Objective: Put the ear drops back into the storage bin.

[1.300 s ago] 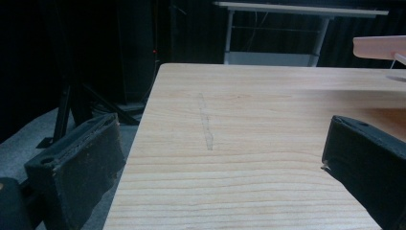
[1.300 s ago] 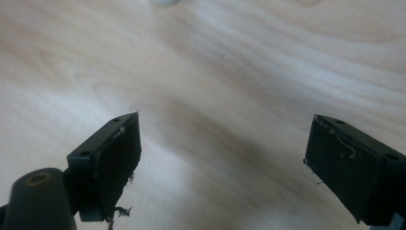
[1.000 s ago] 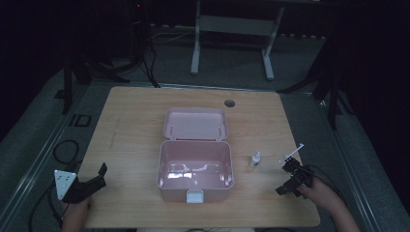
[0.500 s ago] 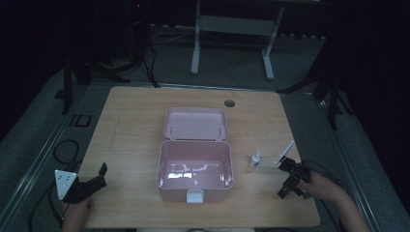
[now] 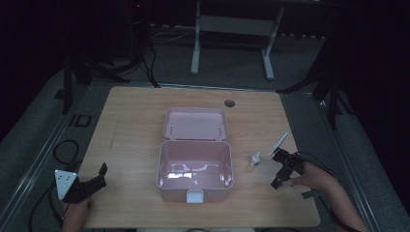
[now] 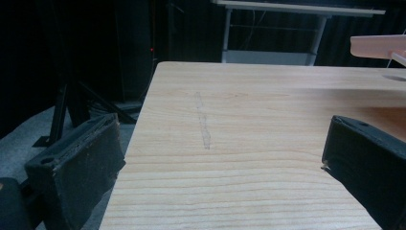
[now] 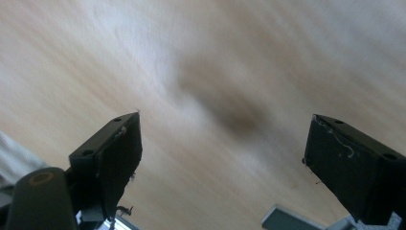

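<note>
A pink box (image 5: pixel 195 166) stands open at the table's middle, its lid (image 5: pixel 195 124) folded back flat behind it and nothing visible inside. A small white bottle (image 5: pixel 255 159) stands upright just right of the box. My right gripper (image 5: pixel 277 170) is tilted down over the wood right of the bottle, jaws wide apart with nothing between them (image 7: pixel 222 143). My left gripper (image 5: pixel 99 176) rests near the front left corner, open and empty (image 6: pixel 215 153), pointing along the table; the box lid's edge (image 6: pixel 378 47) shows at its far right.
The wooden table (image 5: pixel 135 130) has a round cable hole (image 5: pixel 229 103) near its back edge. Cables (image 5: pixel 63 150) lie on the floor to the left. A metal stand (image 5: pixel 232 29) is behind the table. A thin pale strip (image 5: pixel 280 143) sticks up by the right gripper.
My right gripper has swung from beside the bottle toward the front and tipped downward, blurring its view. The left gripper has stayed where it was.
</note>
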